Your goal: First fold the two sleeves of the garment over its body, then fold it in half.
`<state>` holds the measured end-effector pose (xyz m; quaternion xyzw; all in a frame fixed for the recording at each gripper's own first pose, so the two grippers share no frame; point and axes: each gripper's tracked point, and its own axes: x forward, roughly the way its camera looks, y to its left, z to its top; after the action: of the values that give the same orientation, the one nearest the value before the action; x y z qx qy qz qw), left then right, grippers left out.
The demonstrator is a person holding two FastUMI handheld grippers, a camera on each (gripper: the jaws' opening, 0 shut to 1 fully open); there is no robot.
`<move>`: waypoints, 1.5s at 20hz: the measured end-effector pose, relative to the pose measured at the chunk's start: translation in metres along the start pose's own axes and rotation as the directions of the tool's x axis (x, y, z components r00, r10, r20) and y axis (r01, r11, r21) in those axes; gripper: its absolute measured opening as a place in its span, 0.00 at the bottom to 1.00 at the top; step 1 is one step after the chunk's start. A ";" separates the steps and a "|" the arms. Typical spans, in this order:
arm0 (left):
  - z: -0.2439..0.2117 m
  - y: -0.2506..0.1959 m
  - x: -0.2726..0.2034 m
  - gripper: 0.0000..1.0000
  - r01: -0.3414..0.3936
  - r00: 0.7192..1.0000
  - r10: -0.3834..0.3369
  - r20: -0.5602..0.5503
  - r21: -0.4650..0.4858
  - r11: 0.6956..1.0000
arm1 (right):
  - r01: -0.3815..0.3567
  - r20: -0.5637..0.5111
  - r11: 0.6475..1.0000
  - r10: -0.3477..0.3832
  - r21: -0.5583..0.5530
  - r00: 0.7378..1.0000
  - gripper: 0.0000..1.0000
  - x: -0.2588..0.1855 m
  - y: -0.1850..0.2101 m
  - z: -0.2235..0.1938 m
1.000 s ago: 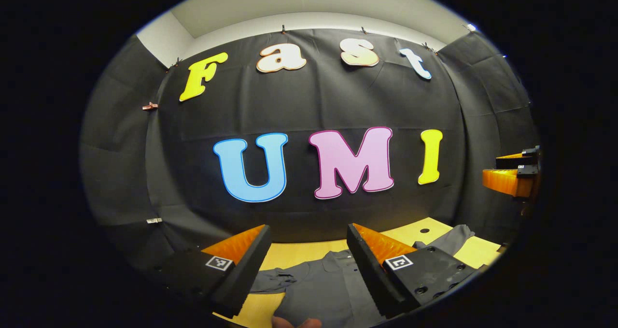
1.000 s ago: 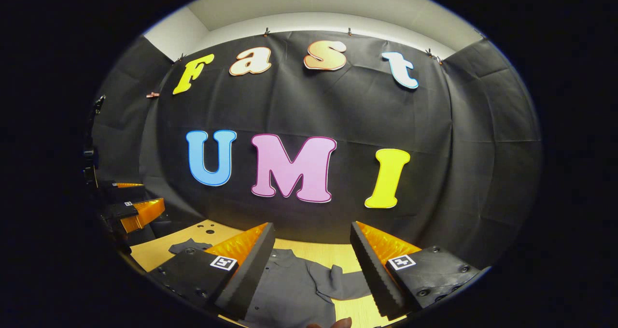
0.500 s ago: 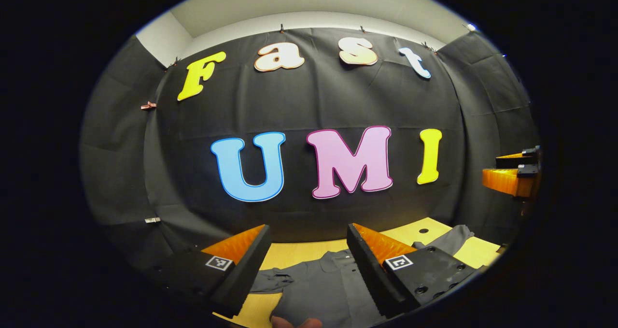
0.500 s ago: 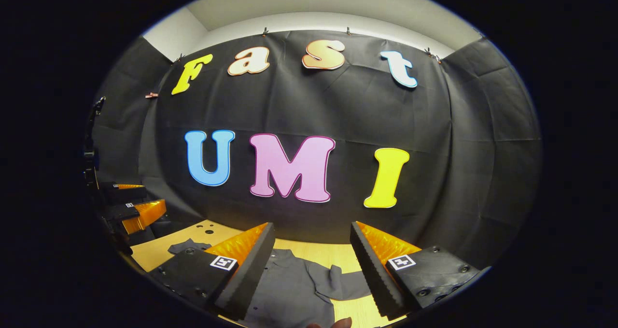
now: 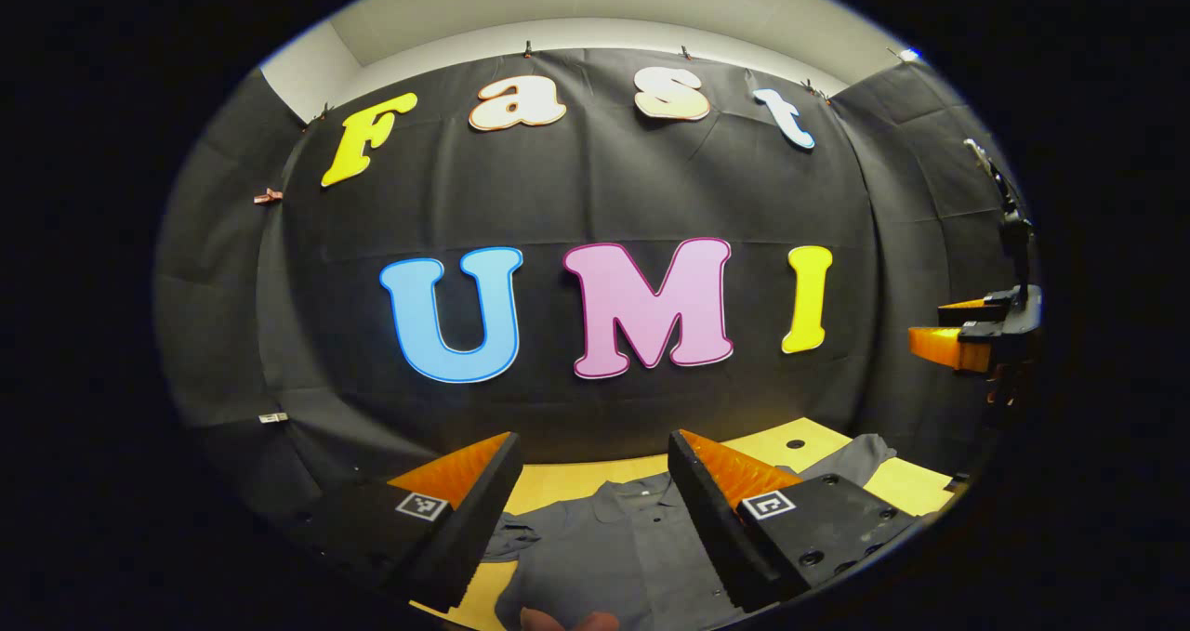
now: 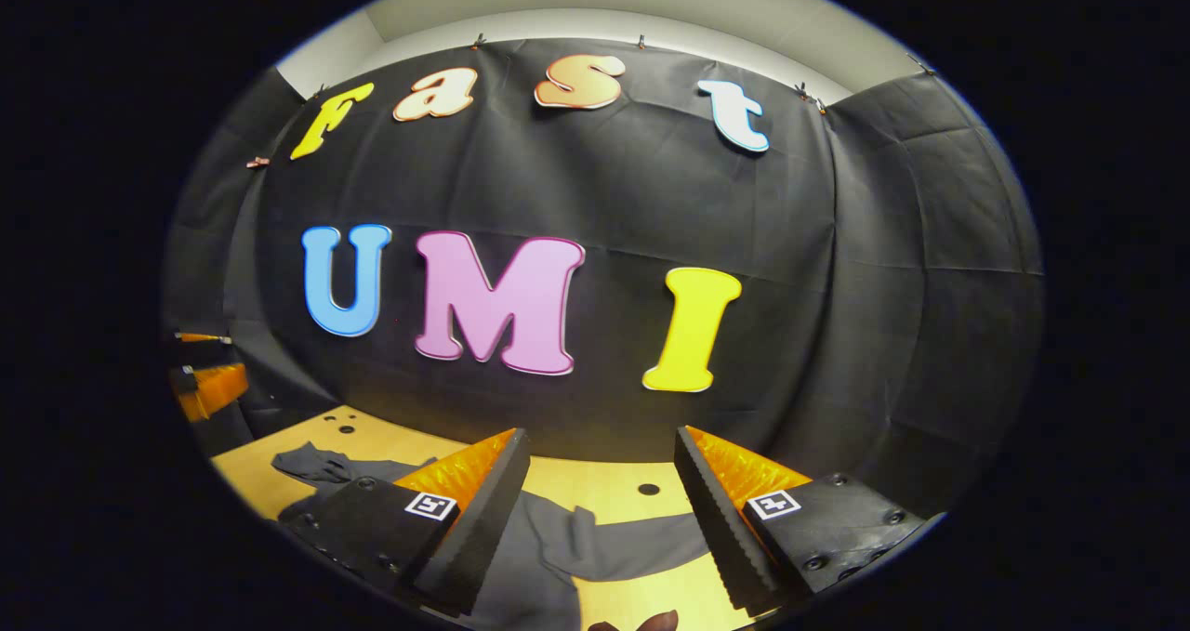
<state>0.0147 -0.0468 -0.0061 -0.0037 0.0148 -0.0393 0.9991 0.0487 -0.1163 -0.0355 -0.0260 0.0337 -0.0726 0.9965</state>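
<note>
A dark grey shirt point(image 5: 614, 538) lies spread on the yellow wooden table point(image 5: 558, 487), collar toward the wall. In the left gripper view my left gripper point(image 5: 593, 445) hovers open above the shirt's body, and one sleeve point(image 5: 860, 453) reaches out to the right. My right gripper point(image 6: 601, 438) is open too, held above the shirt point(image 6: 548, 543); one sleeve point(image 6: 651, 547) runs between its fingers and the other sleeve point(image 6: 311, 464) lies at the far left. Neither gripper touches the cloth. The right gripper point(image 5: 962, 329) also shows at the right edge of the left gripper view, held high.
Small round holes point(image 6: 648, 489) dot the tabletop point(image 6: 604, 478) near the black cloth wall, which stands close behind the table. The left gripper point(image 6: 209, 380) appears at the left edge of the right gripper view. A fingertip point(image 5: 558, 620) pokes in at the bottom.
Both views have swung to the right, the right gripper view more so. More bare table and the shirt's far sleeve now show in the right gripper view. Both grippers stay open.
</note>
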 end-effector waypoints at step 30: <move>-0.047 -0.089 0.076 0.99 -0.038 0.979 0.042 -0.198 0.023 0.999 | 0.157 -0.529 0.987 -0.118 0.030 0.841 0.98 0.213 -0.191 -0.368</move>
<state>0.0824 -0.1414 -0.0550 0.0101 0.1141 -0.0194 0.9932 0.2052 -0.3532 -0.4048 0.0286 0.2999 -0.1493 0.9418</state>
